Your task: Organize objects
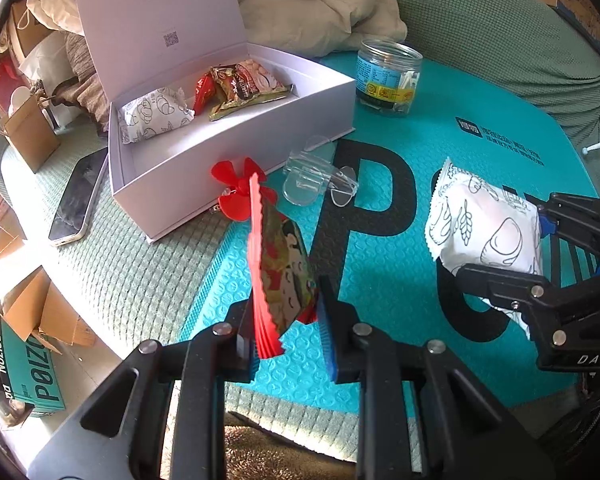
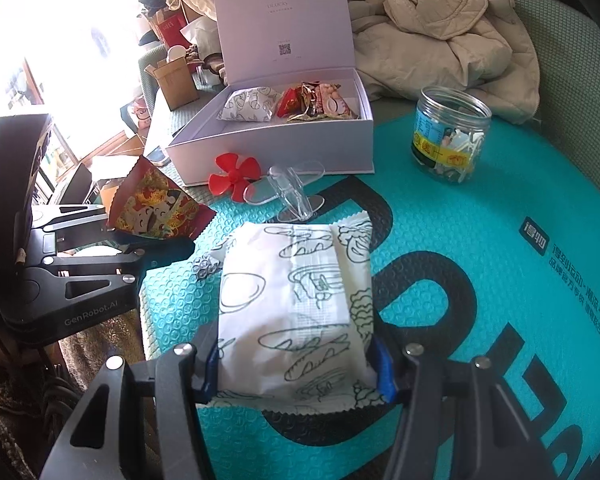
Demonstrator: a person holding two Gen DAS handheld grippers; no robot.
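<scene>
Snacks already fill the white box (image 1: 236, 184) at eleven o'clock; my left gripper (image 1: 286, 344) pinches a red packet (image 1: 280, 268); right gripper (image 2: 296, 364) clasps a bread pack (image 2: 296, 304); both still unboxed.

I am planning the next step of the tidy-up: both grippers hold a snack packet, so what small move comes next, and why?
Probably carry both toward the open white cardboard box and lower them in. The left gripper pinches the red printed snack packet, the right gripper clamps the white bread-print packet, and similar packets already lie in the box, with bare floor left at its near side.
</scene>
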